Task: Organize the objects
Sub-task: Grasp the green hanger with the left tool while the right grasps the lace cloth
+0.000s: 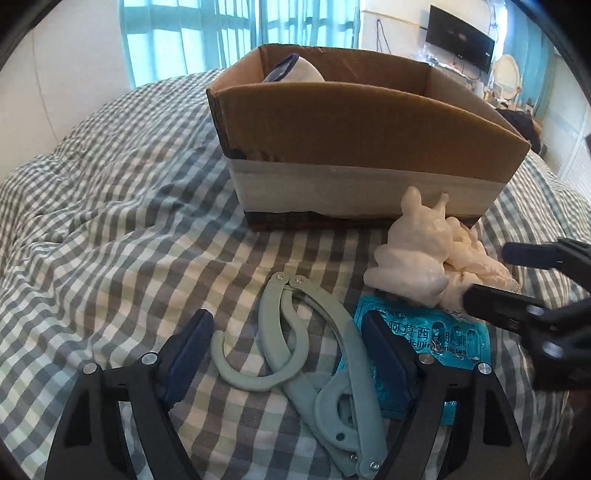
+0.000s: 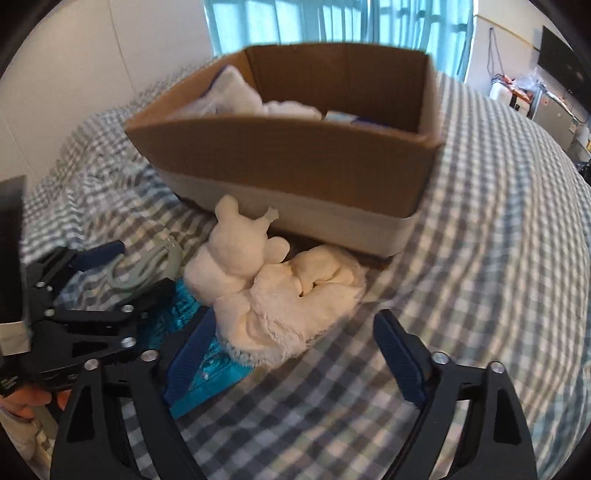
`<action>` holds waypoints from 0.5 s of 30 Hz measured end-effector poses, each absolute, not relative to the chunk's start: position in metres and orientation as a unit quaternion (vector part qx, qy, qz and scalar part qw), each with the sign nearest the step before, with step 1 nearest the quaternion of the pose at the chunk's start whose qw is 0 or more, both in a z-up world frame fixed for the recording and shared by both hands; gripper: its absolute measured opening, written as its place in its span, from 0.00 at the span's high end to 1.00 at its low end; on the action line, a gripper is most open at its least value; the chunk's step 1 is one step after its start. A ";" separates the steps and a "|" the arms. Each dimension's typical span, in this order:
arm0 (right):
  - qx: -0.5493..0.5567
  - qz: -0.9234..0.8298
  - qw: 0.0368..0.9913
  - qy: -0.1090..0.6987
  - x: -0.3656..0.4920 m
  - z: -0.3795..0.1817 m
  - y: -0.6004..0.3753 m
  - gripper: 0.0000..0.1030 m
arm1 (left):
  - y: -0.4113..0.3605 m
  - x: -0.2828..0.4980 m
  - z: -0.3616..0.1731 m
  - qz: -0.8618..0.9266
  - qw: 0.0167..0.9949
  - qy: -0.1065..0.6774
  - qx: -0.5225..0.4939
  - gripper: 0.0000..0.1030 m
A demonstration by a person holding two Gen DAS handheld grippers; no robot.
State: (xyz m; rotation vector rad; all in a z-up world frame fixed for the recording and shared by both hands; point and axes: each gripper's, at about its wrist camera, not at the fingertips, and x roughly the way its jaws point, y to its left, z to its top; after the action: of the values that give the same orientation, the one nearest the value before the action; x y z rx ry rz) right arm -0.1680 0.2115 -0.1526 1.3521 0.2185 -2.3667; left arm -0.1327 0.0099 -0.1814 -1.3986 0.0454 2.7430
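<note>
A cardboard box (image 1: 362, 133) stands on the checked bedspread and holds white and blue cloth items (image 2: 240, 96). In front of it lie a white rabbit figurine (image 1: 410, 251), a white fluffy cloth (image 2: 306, 295), a blue blister pack of pills (image 1: 447, 339) and a pale green folding hanger (image 1: 314, 350). My left gripper (image 1: 288, 343) is open, its fingers on either side of the hanger. My right gripper (image 2: 295, 358) is open just in front of the fluffy cloth; it also shows in the left wrist view (image 1: 517, 273). The left gripper shows in the right wrist view (image 2: 107, 280).
The bed (image 2: 498, 229) spreads to the right and front. A white wall (image 1: 62, 66) lies left, teal curtains (image 1: 207, 33) behind. A wall TV (image 1: 460, 37) and furniture stand far right.
</note>
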 end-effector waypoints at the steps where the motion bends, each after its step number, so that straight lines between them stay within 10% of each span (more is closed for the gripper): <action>1: 0.489 -0.845 0.201 0.083 -0.170 -0.157 0.209 0.34 | 0.009 -0.133 -0.183 0.889 0.031 0.018 -0.457 0.22; 7: 0.486 -0.849 0.175 0.111 -0.166 -0.163 0.208 0.75 | 0.001 -0.127 -0.192 0.880 0.025 0.008 -0.475 0.34; 15: 0.462 -0.865 0.172 0.098 -0.139 -0.145 0.226 0.86 | -0.001 -0.096 -0.178 0.881 0.035 -0.002 -0.472 0.36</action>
State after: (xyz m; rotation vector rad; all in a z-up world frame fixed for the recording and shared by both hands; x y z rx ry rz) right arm -0.1388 0.2256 -0.1446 1.3107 0.2787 -2.4542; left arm -0.0965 -0.0005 -0.1778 -1.4515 -0.0067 2.7075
